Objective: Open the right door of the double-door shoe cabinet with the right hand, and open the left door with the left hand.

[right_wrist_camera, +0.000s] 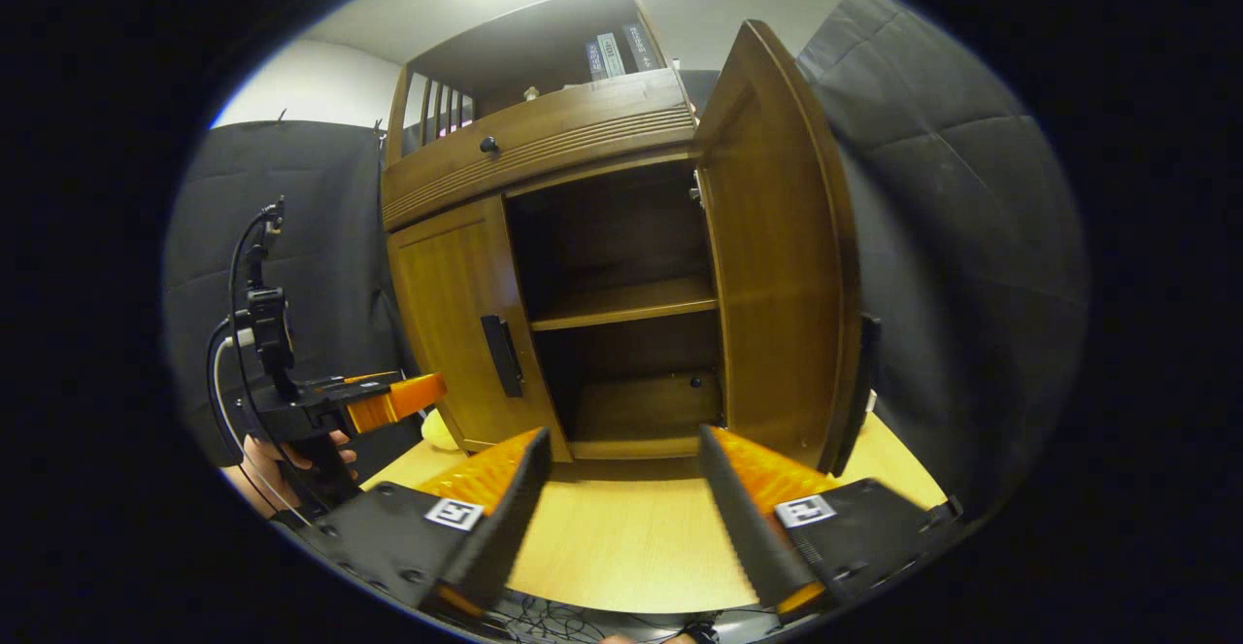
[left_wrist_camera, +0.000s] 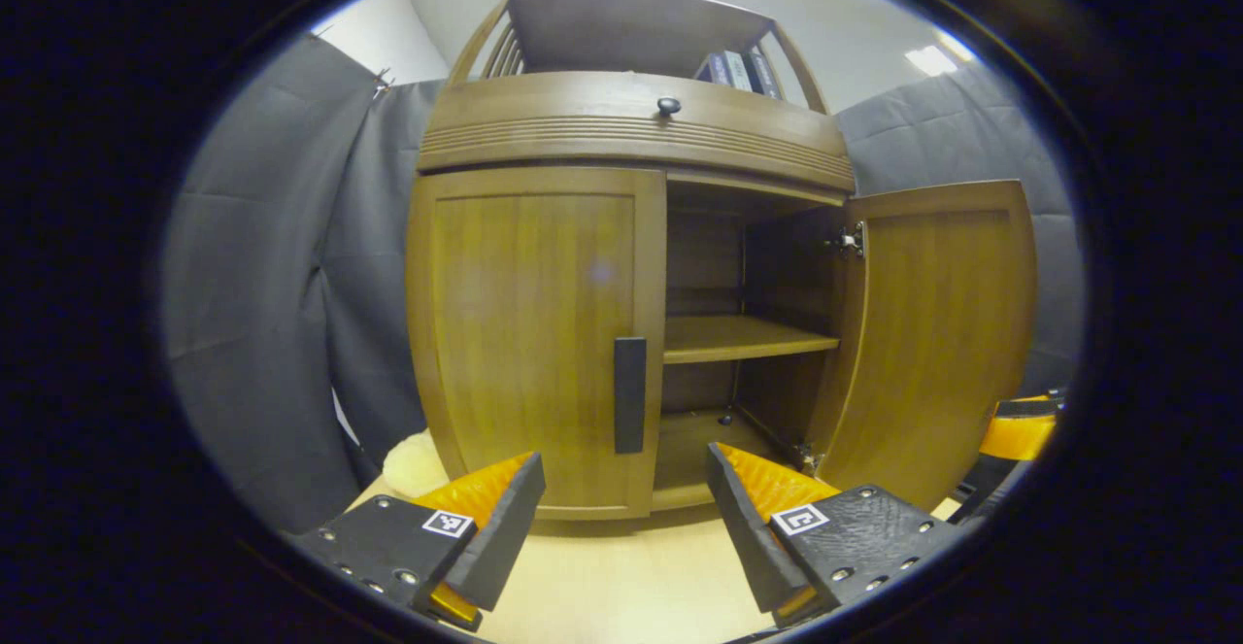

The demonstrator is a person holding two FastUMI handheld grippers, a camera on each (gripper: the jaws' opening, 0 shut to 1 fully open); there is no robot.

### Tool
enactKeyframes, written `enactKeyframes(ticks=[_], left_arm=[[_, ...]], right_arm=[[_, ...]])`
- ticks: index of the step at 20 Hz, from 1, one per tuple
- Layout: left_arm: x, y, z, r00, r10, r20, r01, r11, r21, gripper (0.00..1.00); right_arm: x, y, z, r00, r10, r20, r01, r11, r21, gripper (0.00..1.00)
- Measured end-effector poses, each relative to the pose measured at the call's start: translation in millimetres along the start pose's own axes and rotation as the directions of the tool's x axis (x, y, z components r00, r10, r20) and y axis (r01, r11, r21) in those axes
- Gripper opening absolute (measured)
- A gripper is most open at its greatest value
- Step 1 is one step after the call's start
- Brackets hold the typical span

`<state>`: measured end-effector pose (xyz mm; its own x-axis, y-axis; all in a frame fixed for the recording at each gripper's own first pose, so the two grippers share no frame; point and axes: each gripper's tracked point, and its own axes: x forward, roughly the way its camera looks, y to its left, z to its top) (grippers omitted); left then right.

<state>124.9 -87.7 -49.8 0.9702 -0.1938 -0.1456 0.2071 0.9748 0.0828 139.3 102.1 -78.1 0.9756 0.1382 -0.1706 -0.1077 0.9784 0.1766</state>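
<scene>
**One door open, one door left**

Half the job looks done: the right door [left_wrist_camera: 932, 333] stands swung wide at the right of the left gripper view, baring the shelf [left_wrist_camera: 743, 338] inside the shoe cabinet [left_wrist_camera: 631, 129]. The left door [left_wrist_camera: 534, 333] sits shut at frame centre, its dark vertical handle [left_wrist_camera: 629, 394] on its inner edge.

The left gripper [left_wrist_camera: 626, 503] hangs spread wide and empty at the bottom of the frame, just short of that handle. By my reading, the next move calls for easing forward, closing on the handle, then pulling in an arc leftward.

The right gripper [right_wrist_camera: 621, 489] is also spread wide and holds nothing, with the open door's edge just to its right. Its view adds the other gripper at lower left, and the hand [right_wrist_camera: 291, 464] holding it.
</scene>
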Motion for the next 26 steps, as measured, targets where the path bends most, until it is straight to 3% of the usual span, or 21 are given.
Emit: enactKeyframes(ticks=[1, 5, 7, 14, 19, 20, 22, 26], left_arm=[[10.0, 0.0, 0.0, 1.000, 0.002, -0.002, -0.002, 1.000, 0.002, 0.96], [56.6, 1.1, 4.9, 1.000, 0.001, -0.004, -0.001, 0.999, -0.040, 0.96], [77.5, -1.3, 6.7, 1.000, -0.002, 0.000, 0.002, 0.999, -0.054, 0.96], [139.9, 4.2, -3.3, 1.000, 0.009, -0.016, -0.011, 0.990, -0.138, 0.96], [167.9, 0.9, -6.0, 0.999, 0.017, -0.027, -0.021, 0.989, -0.149, 0.68], [171.2, 2.9, -6.7, 0.999, 0.025, -0.029, -0.029, 0.989, -0.142, 0.62], [176.9, 5.4, -4.5, 0.998, 0.064, -0.020, -0.066, 0.987, -0.145, 0.51], [172.1, 5.2, -5.9, 0.996, 0.088, -0.011, -0.088, 0.993, -0.076, 0.27]], right_arm=[[11.0, 0.7, -4.1, 1.000, -0.007, -0.008, 0.007, 1.000, -0.016, 0.99], [25.4, 2.7, -3.4, 1.000, 0.000, -0.009, 0.000, 0.998, -0.065, 0.98], [34.8, 1.6, -1.6, 1.000, 0.004, -0.013, -0.005, 0.998, -0.066, 0.92], [71.1, -10.9, 1.7, 0.999, -0.013, -0.045, 0.008, 0.994, -0.112, 0.92], [87.7, -16.1, 18.9, 1.000, -0.024, 0.005, 0.024, 0.985, -0.170, 0.92], [90.4, -13.2, 16.3, 1.000, -0.016, -0.005, 0.015, 0.983, -0.182, 0.98], [92.0, -13.8, 15.8, 1.000, -0.013, -0.011, 0.011, 0.981, -0.196, 0.93], [96.5, -18.0, 14.1, 0.999, -0.030, -0.014, 0.027, 0.982, -0.185, 0.94]])
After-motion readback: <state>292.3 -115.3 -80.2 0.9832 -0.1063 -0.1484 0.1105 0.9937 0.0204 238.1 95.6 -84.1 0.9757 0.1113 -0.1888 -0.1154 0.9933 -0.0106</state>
